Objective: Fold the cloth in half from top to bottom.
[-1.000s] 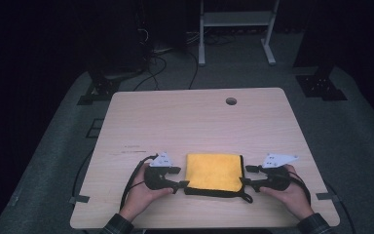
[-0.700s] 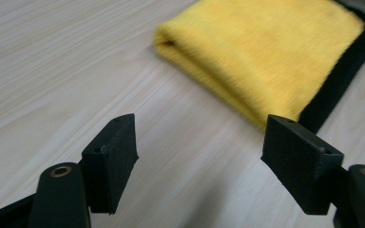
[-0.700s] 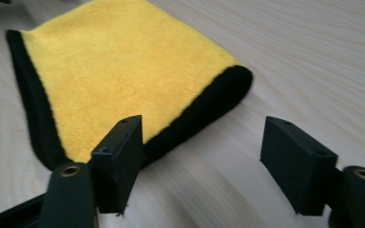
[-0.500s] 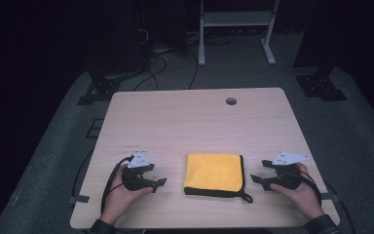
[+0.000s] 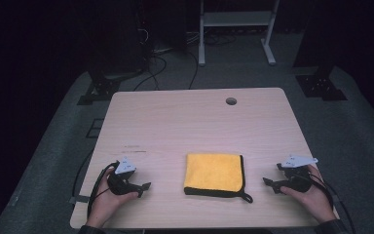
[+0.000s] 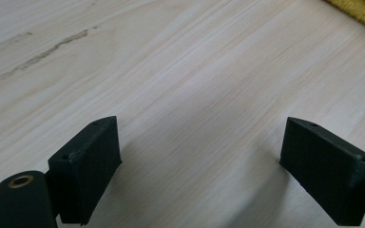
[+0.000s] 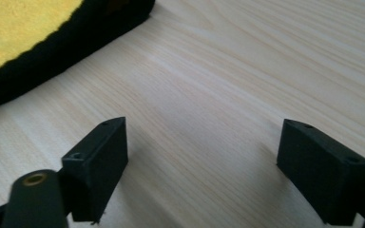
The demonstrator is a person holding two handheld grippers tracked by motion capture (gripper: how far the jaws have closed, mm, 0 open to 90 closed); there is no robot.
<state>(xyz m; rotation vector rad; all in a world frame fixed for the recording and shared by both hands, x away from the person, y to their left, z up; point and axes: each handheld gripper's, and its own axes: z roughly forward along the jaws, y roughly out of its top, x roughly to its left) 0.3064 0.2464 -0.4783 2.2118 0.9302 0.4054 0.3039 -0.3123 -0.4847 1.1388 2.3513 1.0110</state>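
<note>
A folded yellow cloth [image 5: 214, 171] with a dark edging is seen lying flat on the light wooden table [image 5: 175, 122], near the person's edge and about midway between the two hands. Its fold is squared up, and a small black loop is seen trailing off its near right corner. Nothing is laid on it and nothing is pressed against it.

The left gripper [image 5: 145, 186] is held low over the table well to the left of the cloth, apart from it. In the left gripper view its jaws are shown spread wide over bare wood, with nothing between them, and a strip of the cloth [image 6: 359, 12] is glimpsed at the upper right corner. These jaws have just been opening.

The right gripper [image 5: 269, 183] is held to the right of the cloth, likewise apart from it. In the right gripper view its jaws are spread wide over bare table, empty, and the cloth [image 7: 24, 28] is seen off to the upper left. These jaws too have just been opening.

The folding is judged to be finished or nearly so: the cloth is left compact and tidy, and both grippers are let go of it. Little is judged to be left, perhaps a further fold or only a withdrawal of the hands.
</note>
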